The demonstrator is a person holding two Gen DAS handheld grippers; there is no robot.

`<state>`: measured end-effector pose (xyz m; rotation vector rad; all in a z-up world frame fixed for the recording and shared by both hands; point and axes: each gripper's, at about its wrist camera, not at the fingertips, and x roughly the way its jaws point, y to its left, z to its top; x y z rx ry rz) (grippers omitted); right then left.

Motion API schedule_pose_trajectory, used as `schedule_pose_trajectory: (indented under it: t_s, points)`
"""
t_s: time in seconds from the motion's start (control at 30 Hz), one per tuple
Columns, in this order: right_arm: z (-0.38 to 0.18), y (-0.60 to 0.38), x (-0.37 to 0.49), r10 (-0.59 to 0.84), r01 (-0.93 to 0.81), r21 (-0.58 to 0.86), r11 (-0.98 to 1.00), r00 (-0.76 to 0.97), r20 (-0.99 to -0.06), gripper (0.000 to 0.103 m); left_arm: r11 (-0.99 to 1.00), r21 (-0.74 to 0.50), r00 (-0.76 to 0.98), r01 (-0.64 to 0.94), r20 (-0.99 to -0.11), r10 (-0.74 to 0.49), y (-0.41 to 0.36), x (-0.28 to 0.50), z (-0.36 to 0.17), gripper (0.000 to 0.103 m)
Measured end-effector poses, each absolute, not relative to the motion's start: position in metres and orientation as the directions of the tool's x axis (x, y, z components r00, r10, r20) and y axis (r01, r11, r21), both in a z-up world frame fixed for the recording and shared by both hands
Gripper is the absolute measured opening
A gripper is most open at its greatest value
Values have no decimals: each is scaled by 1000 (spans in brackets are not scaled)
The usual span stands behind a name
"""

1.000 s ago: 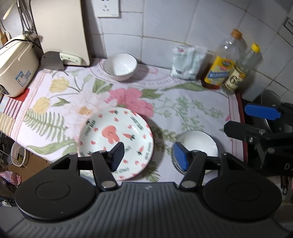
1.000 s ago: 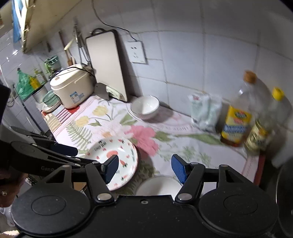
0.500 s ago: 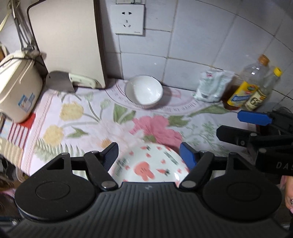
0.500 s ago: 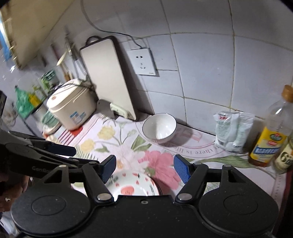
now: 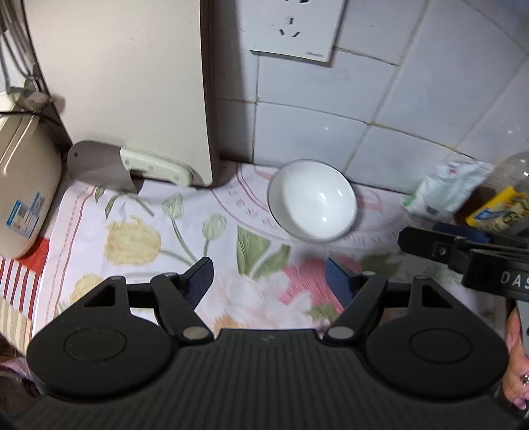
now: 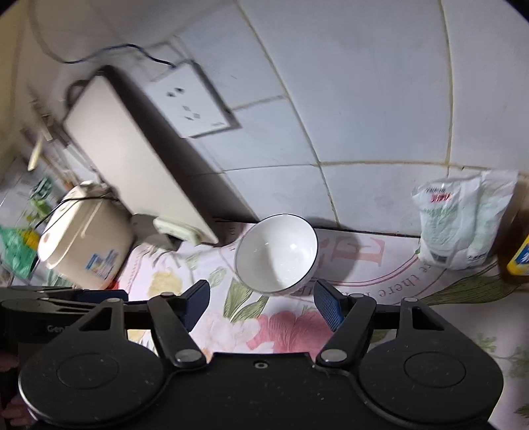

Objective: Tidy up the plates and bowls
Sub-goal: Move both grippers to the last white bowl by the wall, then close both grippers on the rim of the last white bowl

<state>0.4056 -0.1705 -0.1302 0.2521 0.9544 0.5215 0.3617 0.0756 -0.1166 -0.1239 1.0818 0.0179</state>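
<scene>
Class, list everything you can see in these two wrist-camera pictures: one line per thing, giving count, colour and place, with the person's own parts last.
Round white ceramic bowl: one, white, on the cloth near the tiled wall.
Floral tablecloth: one, pink, yellow and green on white, covering the counter.
Cream cutting board: one, leaning on the wall.
Cleaver with cream handle: one, at the board's foot.
Cream rice cooker: one, far left.
Wall socket: one, white, above the bowl.
White plastic packets: two, against the wall, right.
Yellow-labelled bottle: one, far right.
Left hand-held gripper: black, blue pads, open, empty.
Right hand-held gripper: same, open, empty.
</scene>
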Motion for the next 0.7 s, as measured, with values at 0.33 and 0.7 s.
schedule_pose_trajectory:
  t_s: [0.33,0.7]
  points:
    - [-198,-156,462,470,-154,451,879,441,-764,72,987,-126,497,-101,-866,-60,85,419,-178,72]
    - [-251,-141,492,437,-42,459,887,394,-808,37,977,-146,413,-157,-908,-69,81,451,-240,62]
